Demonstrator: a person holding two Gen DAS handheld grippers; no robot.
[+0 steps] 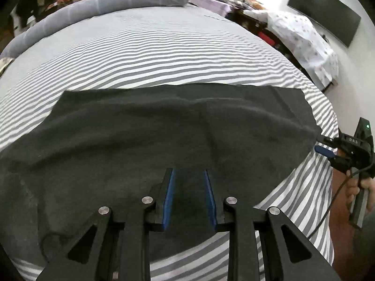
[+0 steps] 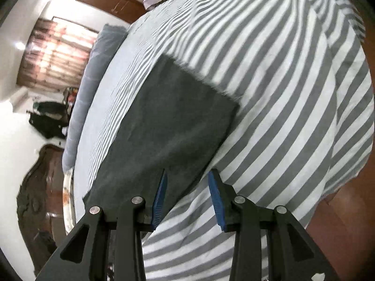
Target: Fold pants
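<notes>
Blue-padded left gripper hovers parted and empty over the pants, folded flat on the bed; right gripper, at three o'clock, gapes empty. More folds likely remain.

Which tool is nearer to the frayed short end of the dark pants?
Right. The right tool sits at that end of the pants; the left tool hovers over their middle.

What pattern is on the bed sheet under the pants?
Grey and white stripes on the bed sheet, clearest in the left wrist view.
</notes>
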